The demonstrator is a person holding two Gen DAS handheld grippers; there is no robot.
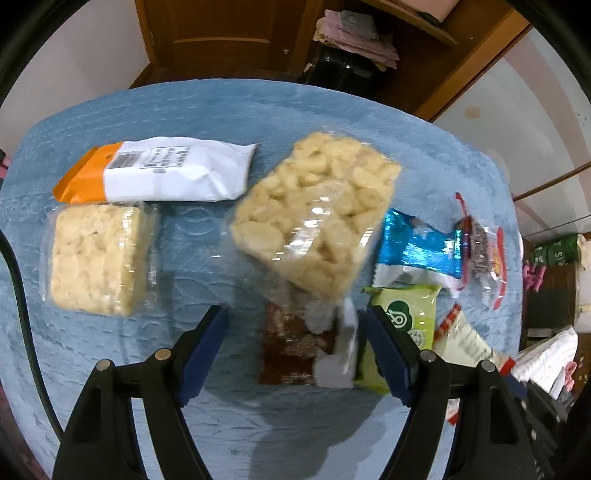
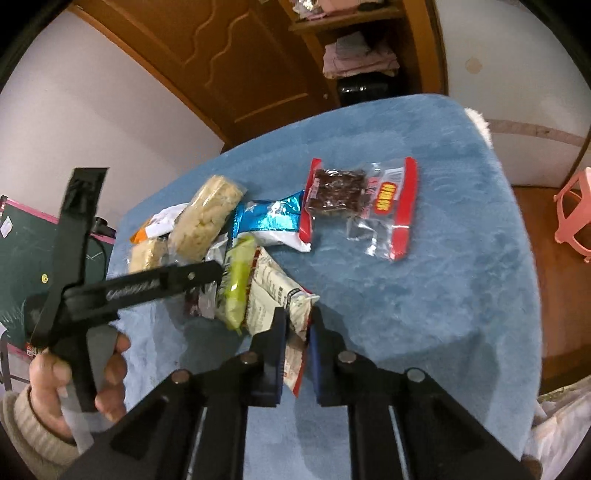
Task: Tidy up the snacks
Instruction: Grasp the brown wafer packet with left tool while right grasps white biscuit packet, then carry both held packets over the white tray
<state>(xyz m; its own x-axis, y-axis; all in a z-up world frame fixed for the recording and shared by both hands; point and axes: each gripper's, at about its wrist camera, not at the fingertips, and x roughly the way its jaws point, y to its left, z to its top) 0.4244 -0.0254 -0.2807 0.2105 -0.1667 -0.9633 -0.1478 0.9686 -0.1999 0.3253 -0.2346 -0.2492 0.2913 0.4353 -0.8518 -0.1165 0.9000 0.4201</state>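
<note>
Snacks half sorted on the blue bench (image 1: 221, 110): right hand-held gripper (image 2: 297, 328) pinches a white packet (image 2: 275, 295); left hand-held gripper (image 1: 295, 332) gapes over a brown packet (image 1: 291, 347)

A blue textured cloth (image 1: 229, 122) covers the table surface. Behind it stands a brown wooden door (image 2: 236, 55) set in a pale wall (image 2: 92, 110). To the right of the door, wooden shelving (image 2: 354, 22) holds folded pink and grey clothes (image 2: 360, 57), with a shiny black bag (image 1: 340, 68) below them. A pink plastic stool (image 2: 572, 218) sits on the brown floor at the far right. At the left edge, a dark green board with a pink frame (image 2: 22, 251) leans near the wall.
</note>
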